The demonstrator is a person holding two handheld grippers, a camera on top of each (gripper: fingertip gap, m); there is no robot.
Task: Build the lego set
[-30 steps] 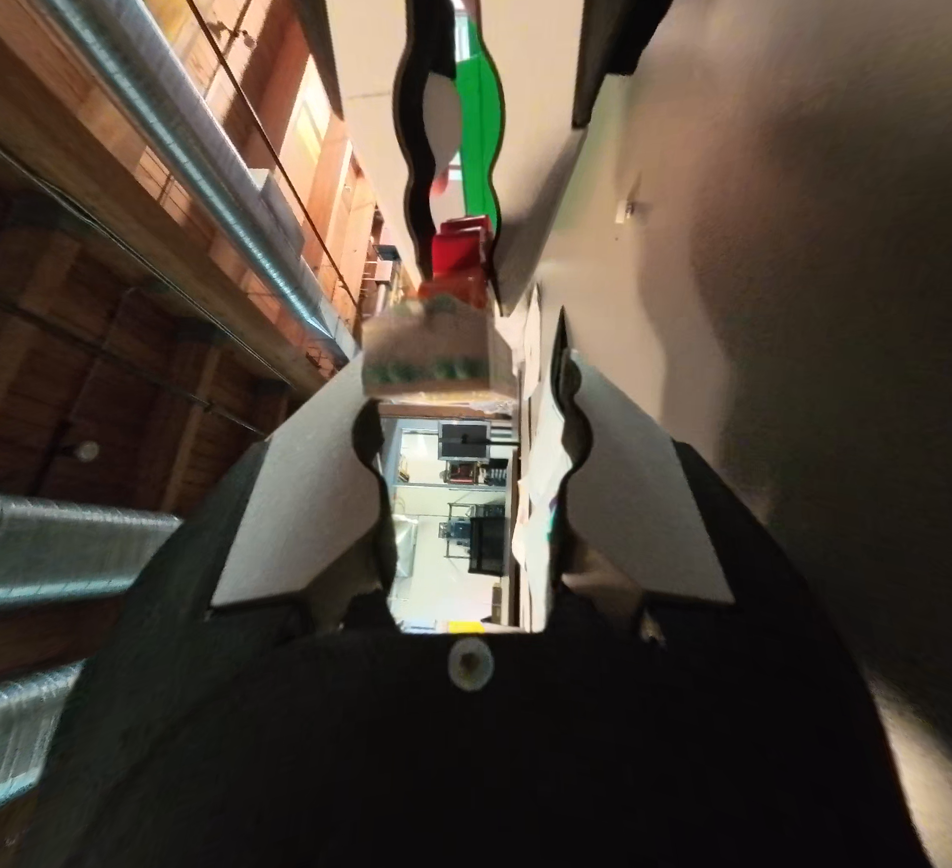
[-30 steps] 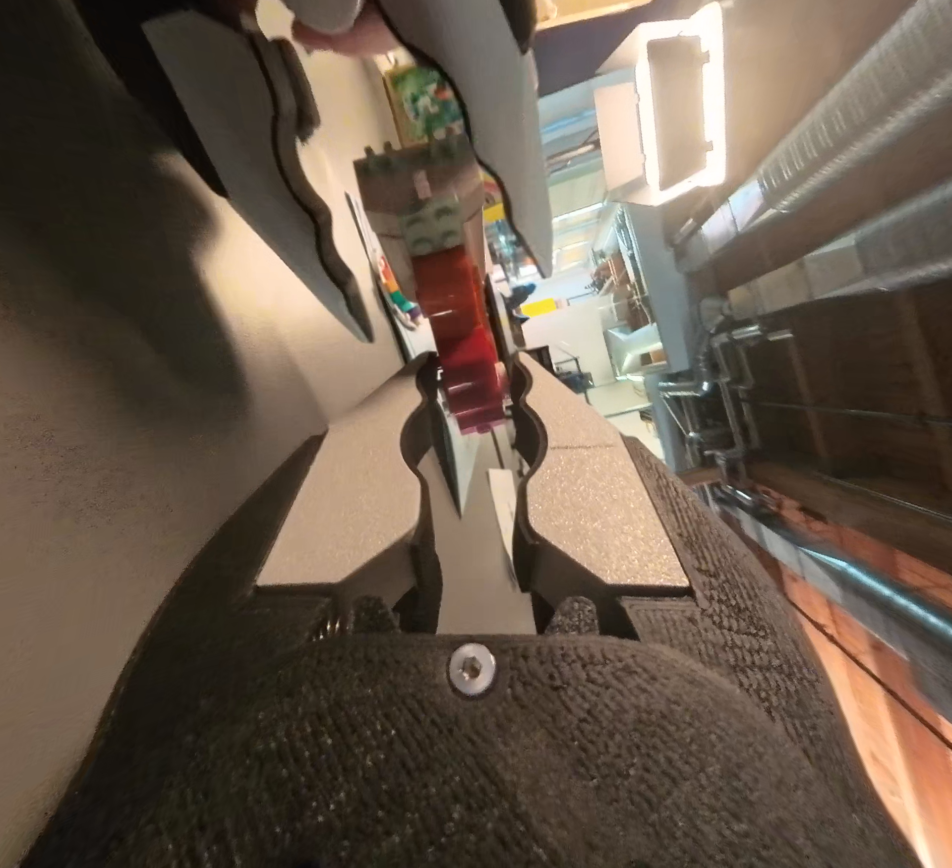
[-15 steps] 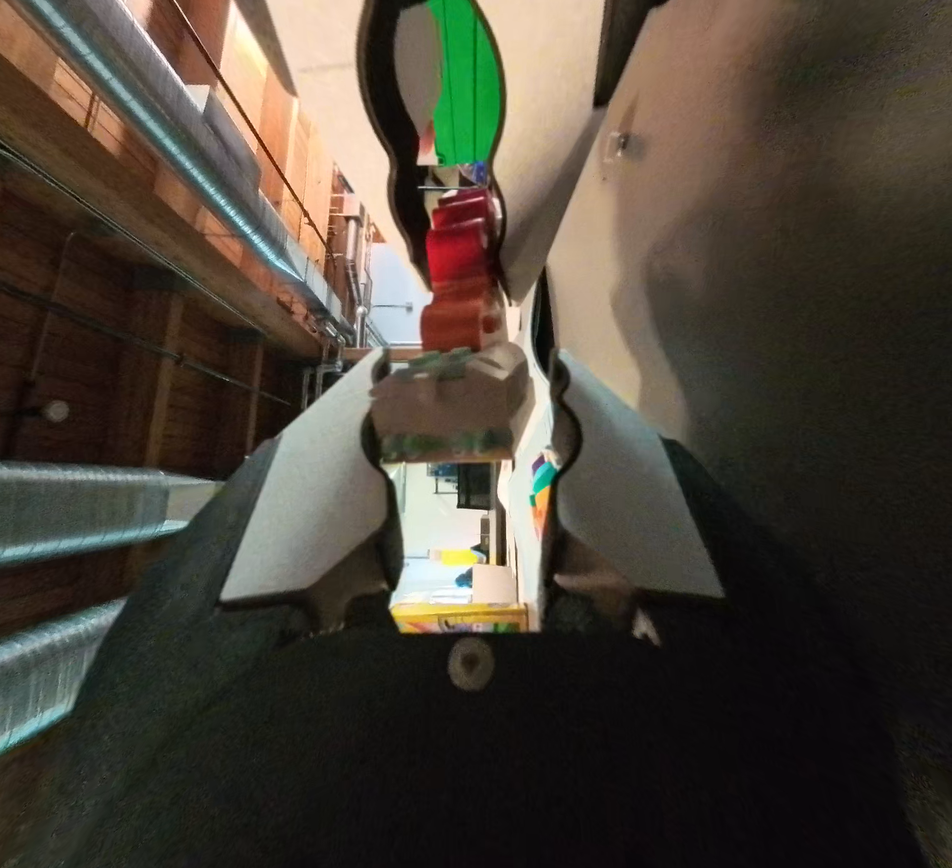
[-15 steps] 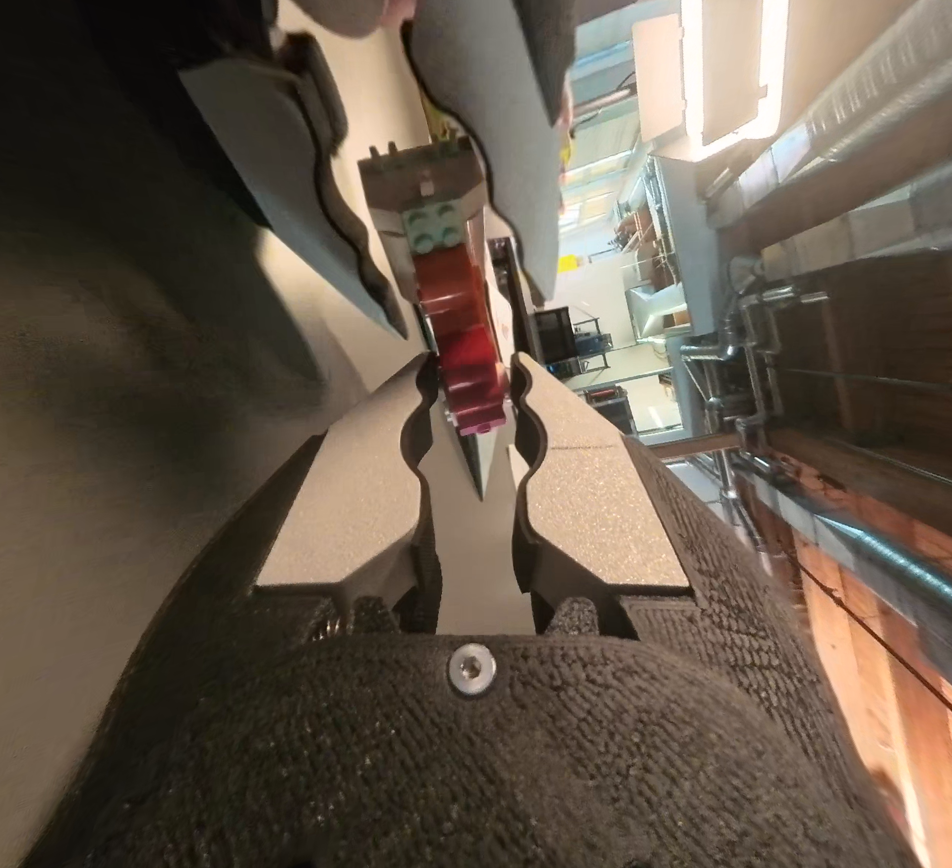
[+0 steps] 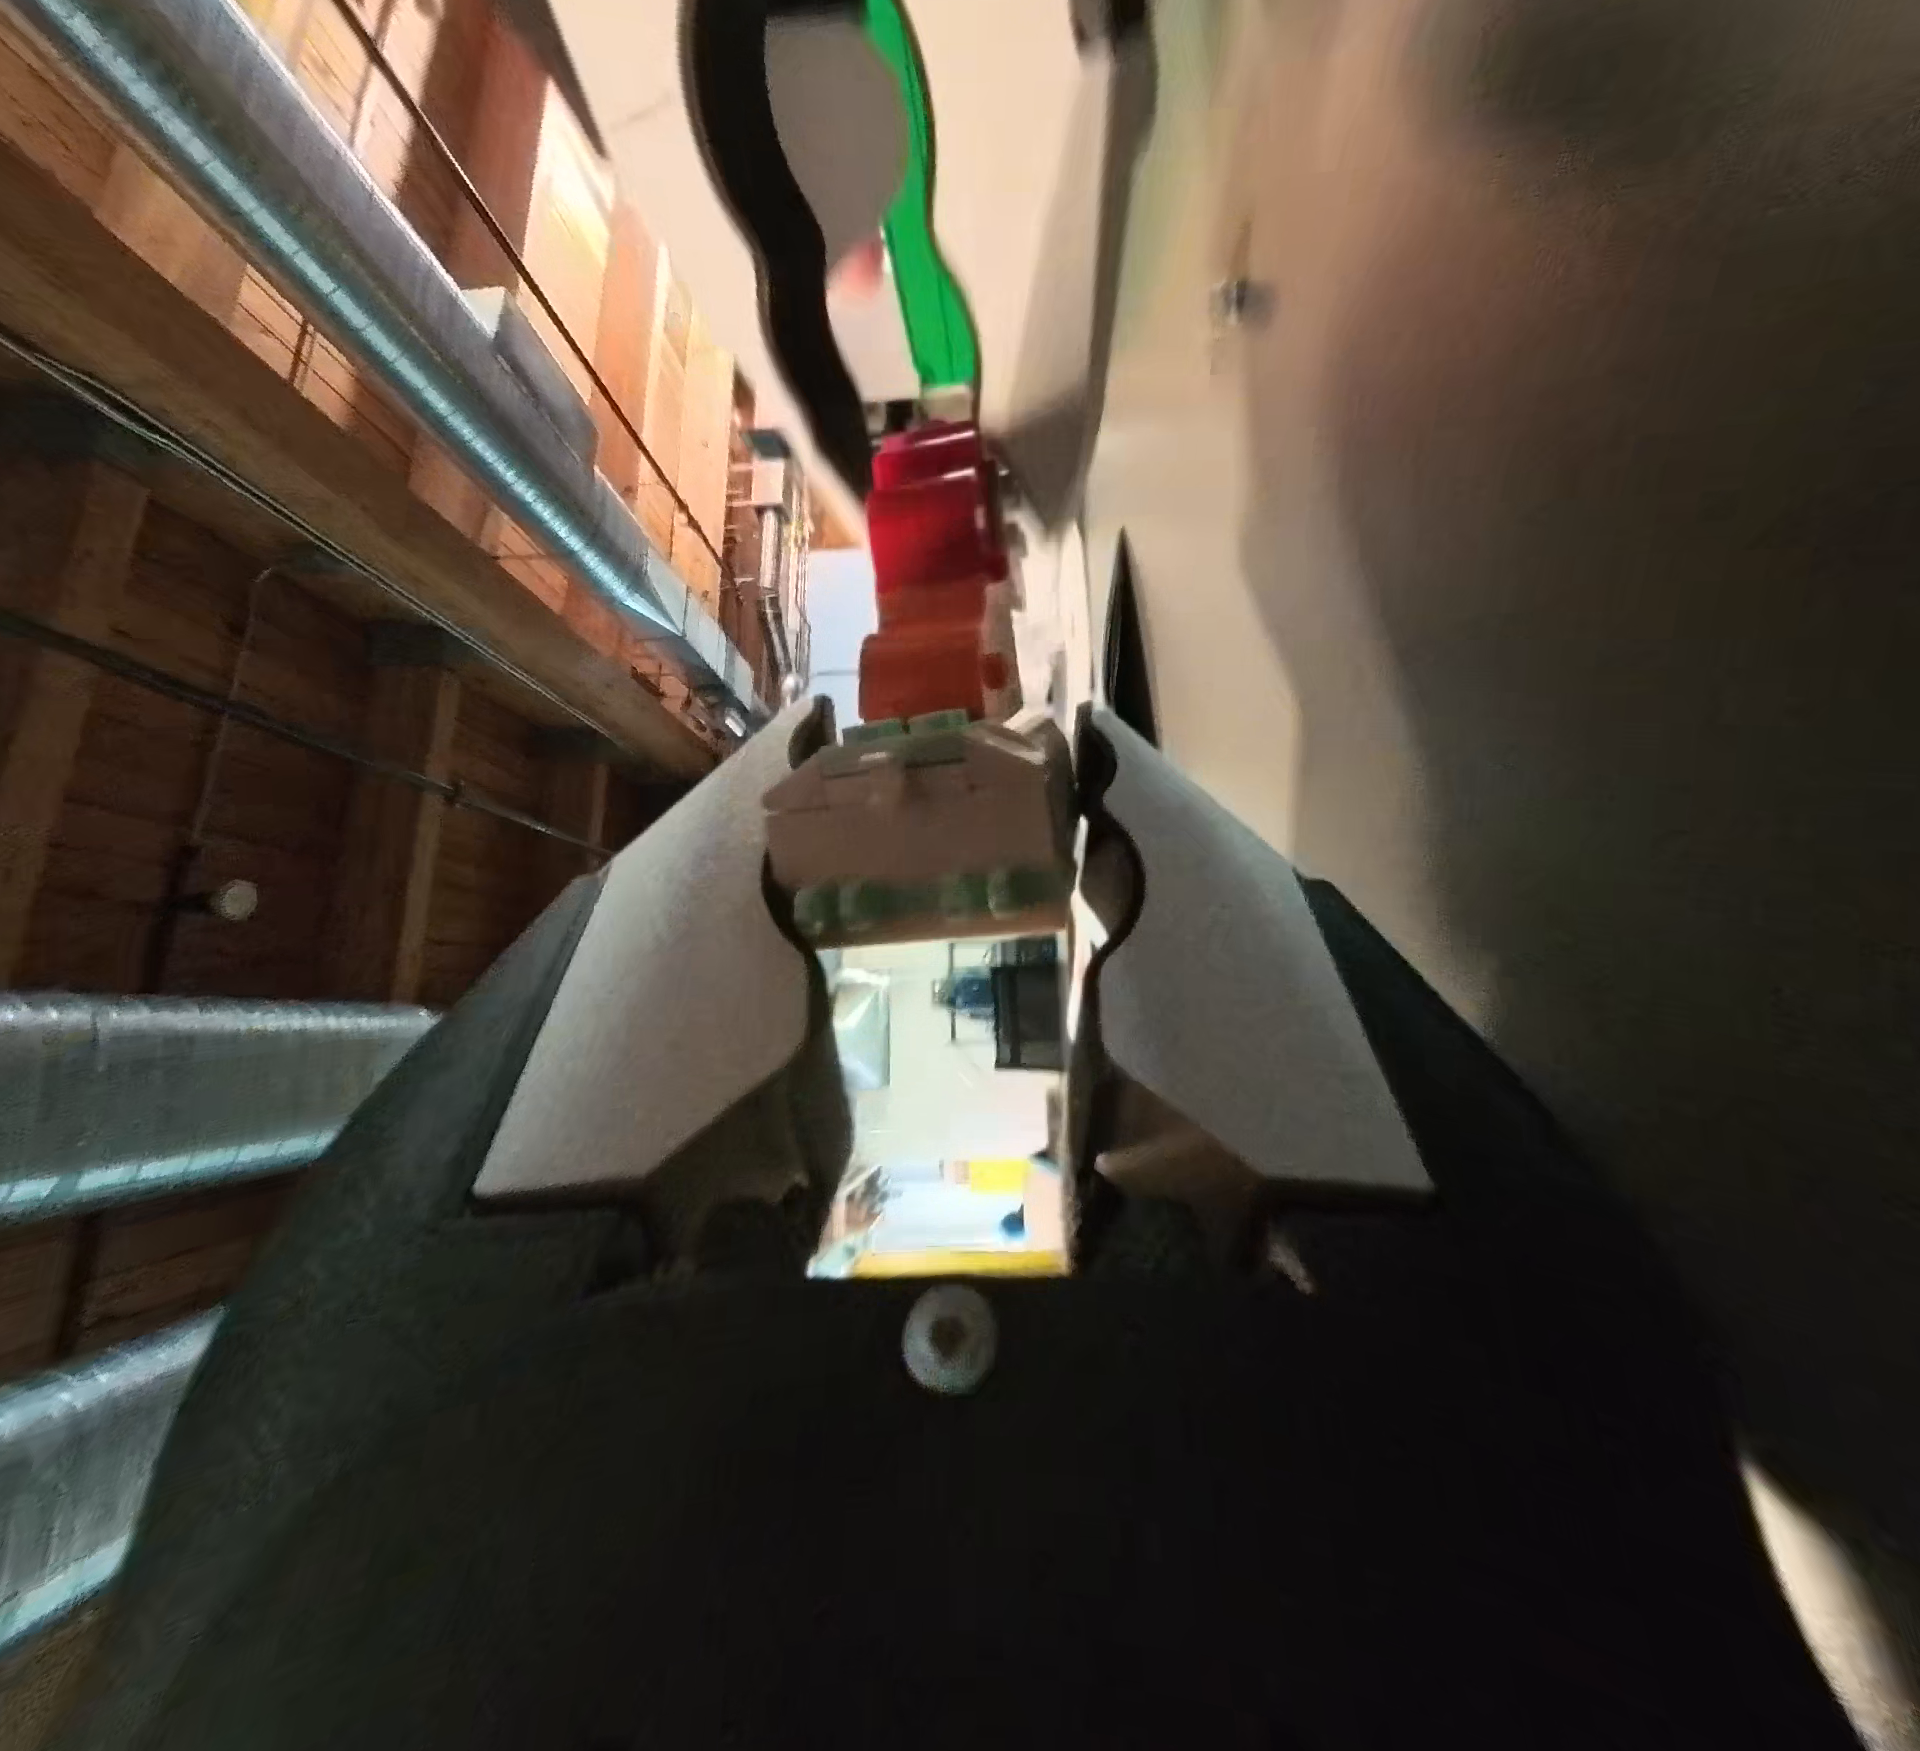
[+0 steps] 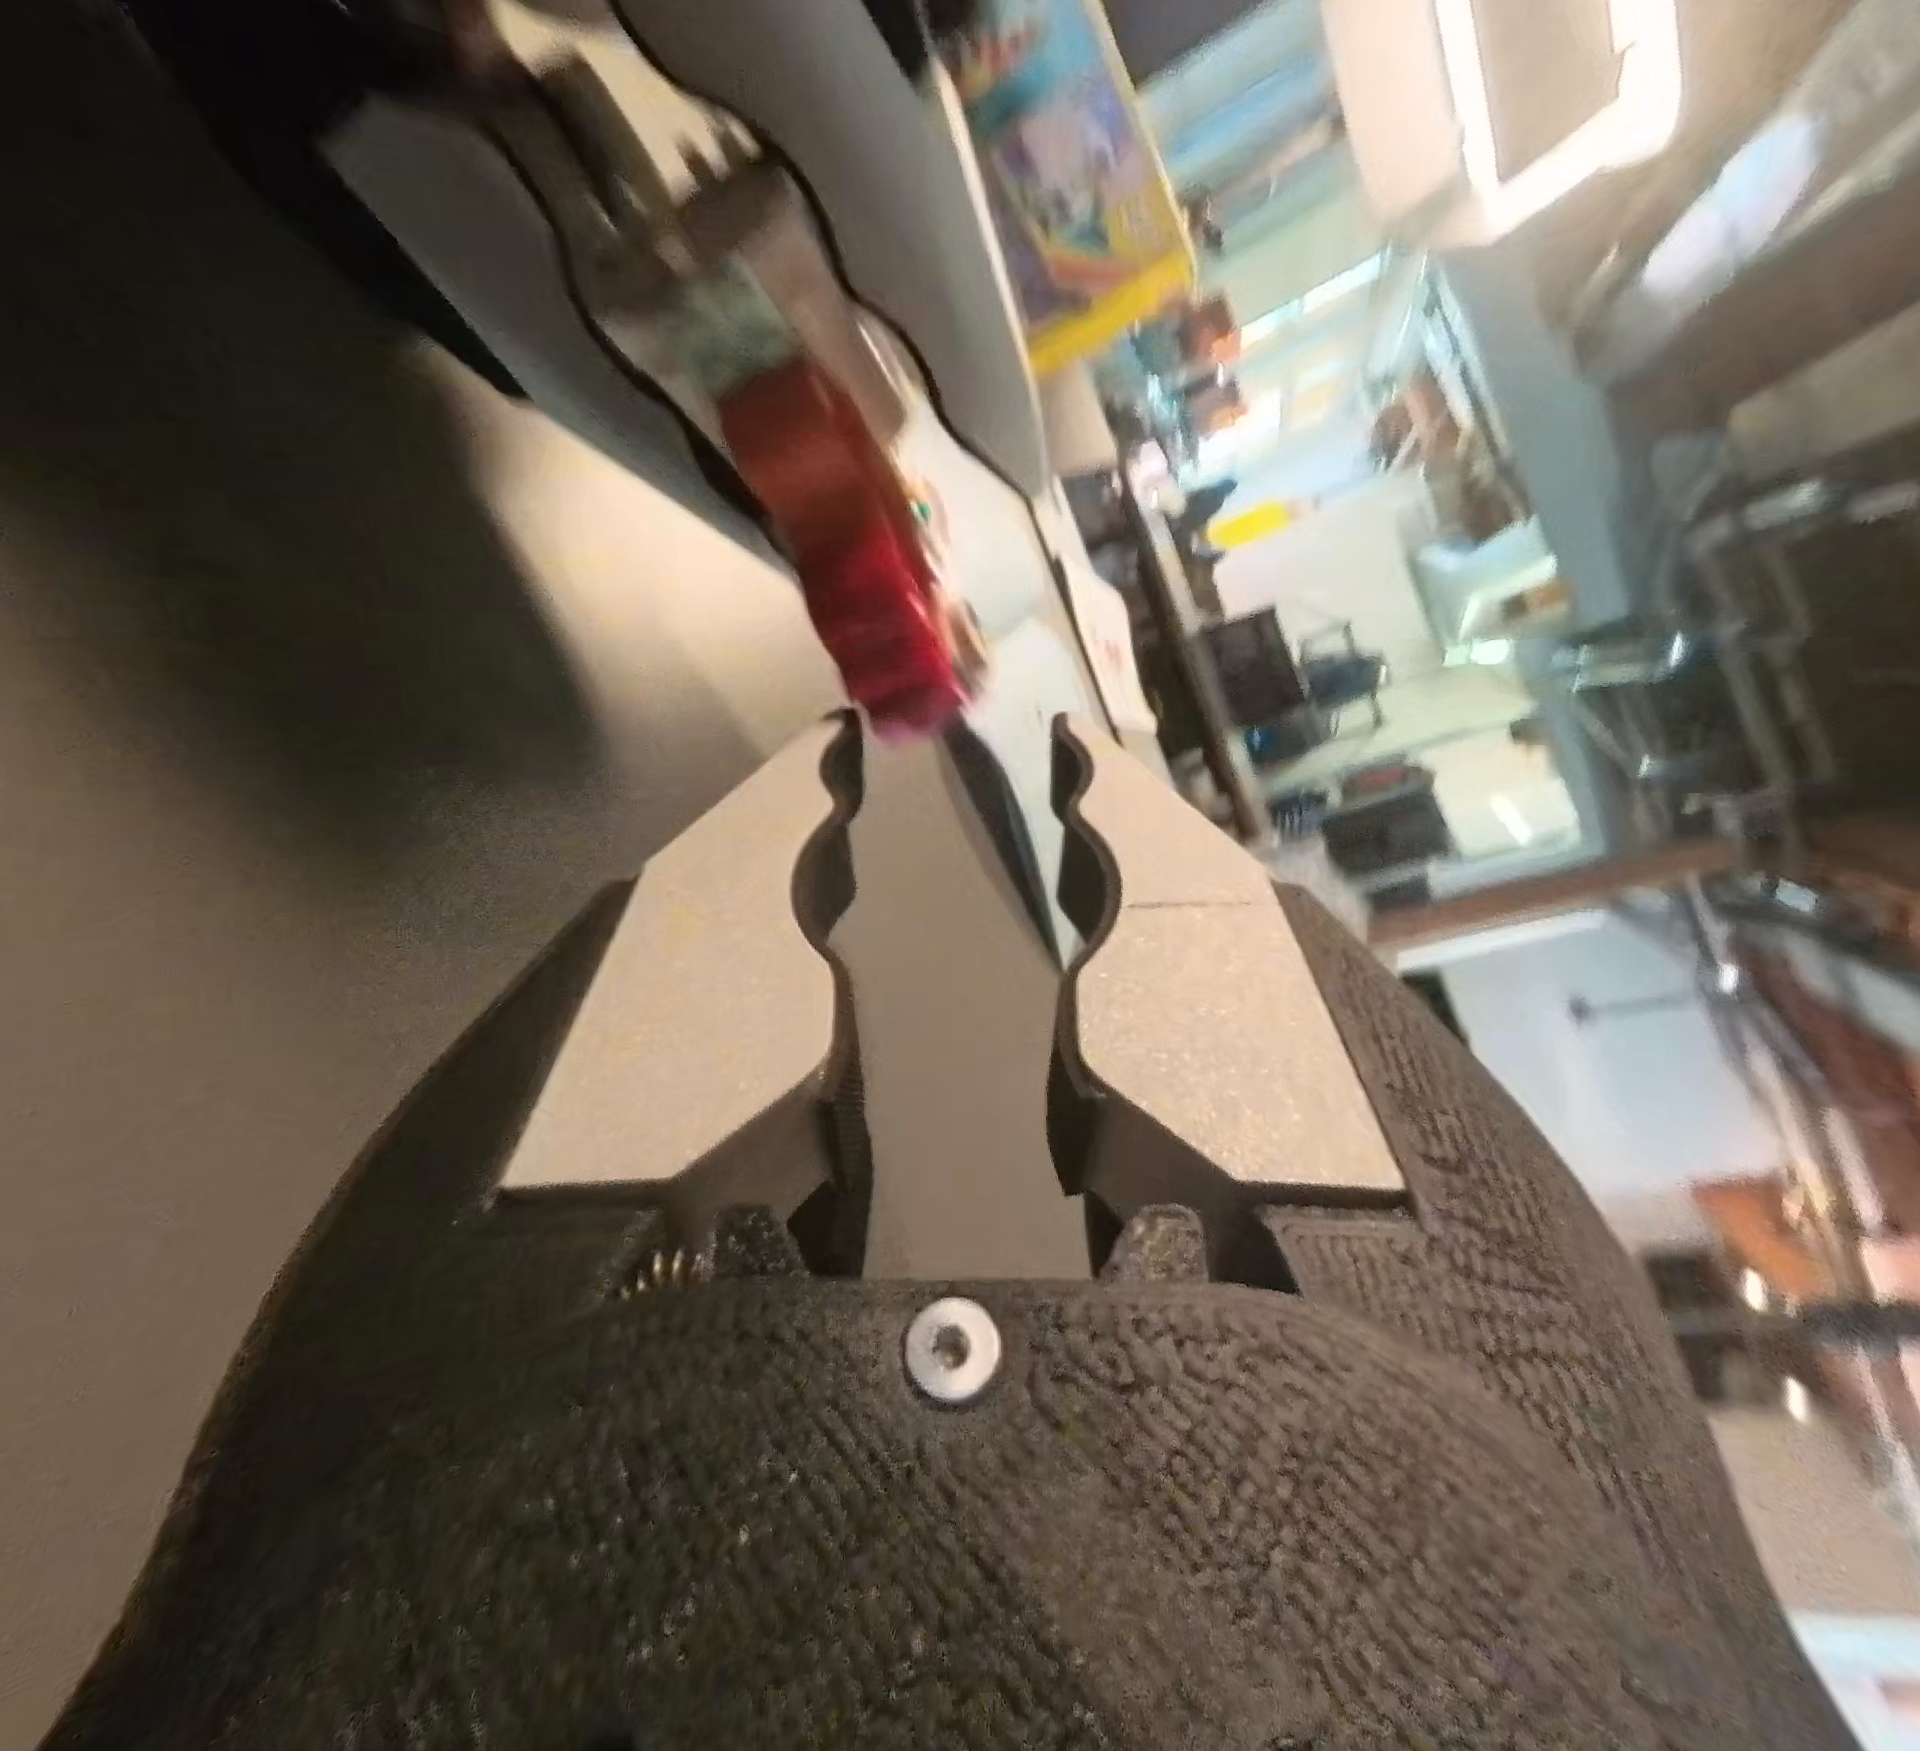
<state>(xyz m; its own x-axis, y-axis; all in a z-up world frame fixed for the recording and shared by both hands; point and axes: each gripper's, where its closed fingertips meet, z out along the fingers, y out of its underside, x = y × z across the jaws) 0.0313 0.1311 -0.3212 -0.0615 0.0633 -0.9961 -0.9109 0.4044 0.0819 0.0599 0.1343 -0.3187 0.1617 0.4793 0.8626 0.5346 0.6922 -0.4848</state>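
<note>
A lego assembly is held in the air between the two grippers: a grey-tan block with green studs (image 5: 920,828) and a stack of red pieces (image 5: 930,558) on it. My left gripper (image 5: 935,751) is shut on the grey-tan block, with both fingers touching its sides. In the right wrist view the red stack (image 6: 831,538) points at my right gripper (image 6: 954,730), which is open. The stack's end lies at the left fingertip (image 6: 831,766) and is clear of the right one. The left gripper (image 6: 883,475) shows blurred beyond it.
Both views are tipped sideways. The grey table (image 5: 1558,662) fills the right of the left wrist view and the left of the right wrist view (image 6: 260,662). A colourful lego box (image 6: 1081,143) stands at the table's far side. Something green (image 5: 925,267) shows behind the right gripper. The grippers are tip to tip, or close to it.
My left gripper has closed onto the grey-tan block. My right gripper has opened off the red stack and drawn back, so the stack's end is now at its fingertips.
</note>
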